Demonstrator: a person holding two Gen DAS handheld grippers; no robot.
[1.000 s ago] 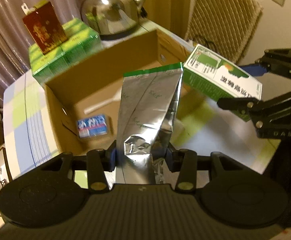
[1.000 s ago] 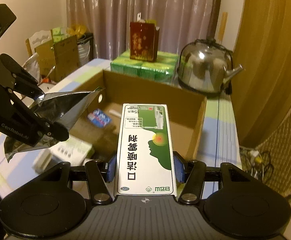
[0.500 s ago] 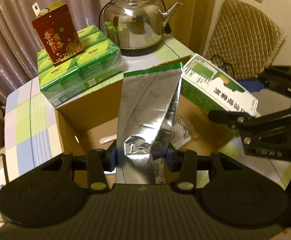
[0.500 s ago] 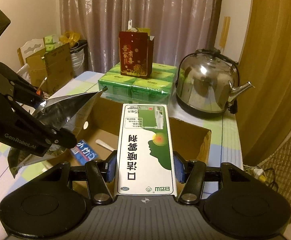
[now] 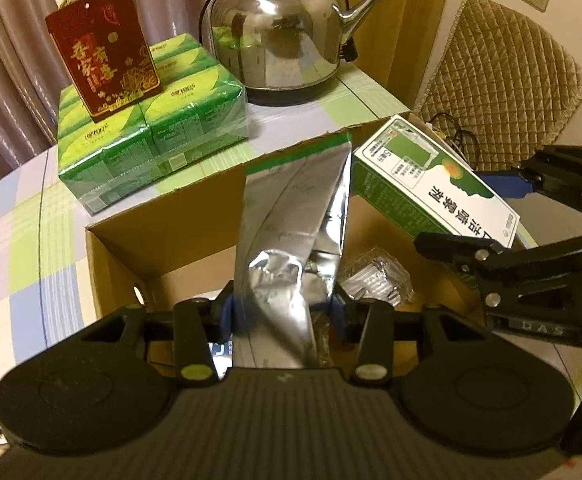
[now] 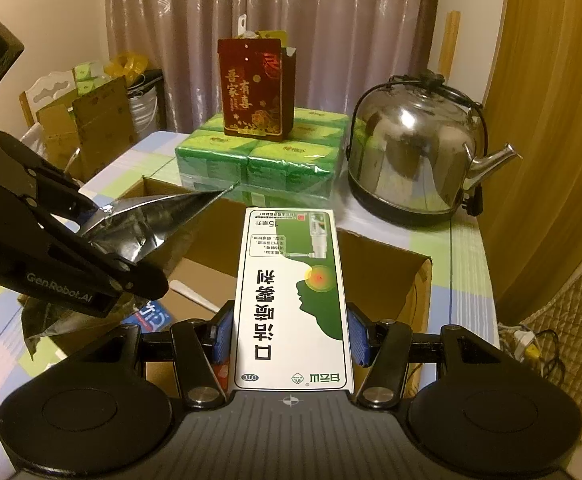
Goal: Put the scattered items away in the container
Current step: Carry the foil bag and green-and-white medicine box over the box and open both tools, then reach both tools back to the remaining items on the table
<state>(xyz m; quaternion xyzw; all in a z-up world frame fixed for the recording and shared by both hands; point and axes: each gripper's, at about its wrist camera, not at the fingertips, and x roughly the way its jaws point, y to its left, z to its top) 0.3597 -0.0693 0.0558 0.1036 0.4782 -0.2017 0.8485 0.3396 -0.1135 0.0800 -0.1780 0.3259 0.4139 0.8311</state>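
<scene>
My left gripper (image 5: pixel 283 312) is shut on a silver foil pouch (image 5: pixel 291 232) with a green top edge, held over the open cardboard box (image 5: pixel 171 224). My right gripper (image 6: pixel 289 334) is shut on a green and white medicine box (image 6: pixel 291 300), held over the same cardboard box (image 6: pixel 387 264). Each gripper shows in the other's view: the right one (image 5: pixel 523 248) with the medicine box (image 5: pixel 431 188), the left one (image 6: pixel 71 256) with the pouch (image 6: pixel 147 224). Inside the box lie a blue packet (image 6: pixel 151 316), a white spoon (image 6: pixel 191 296) and a clear blister pack (image 5: pixel 375 280).
A steel kettle (image 5: pixel 279 36) stands on the table behind the box. A wrapped stack of green tissue packs (image 5: pixel 147 136) bears a red gift box (image 5: pixel 103 44). A quilted chair (image 5: pixel 503 84) stands at the right. Curtains and cartons (image 6: pixel 87 120) are behind.
Both grippers have moved forward and over the cardboard box with their loads. The kettle and tissue stack appear closer and lower in both views.
</scene>
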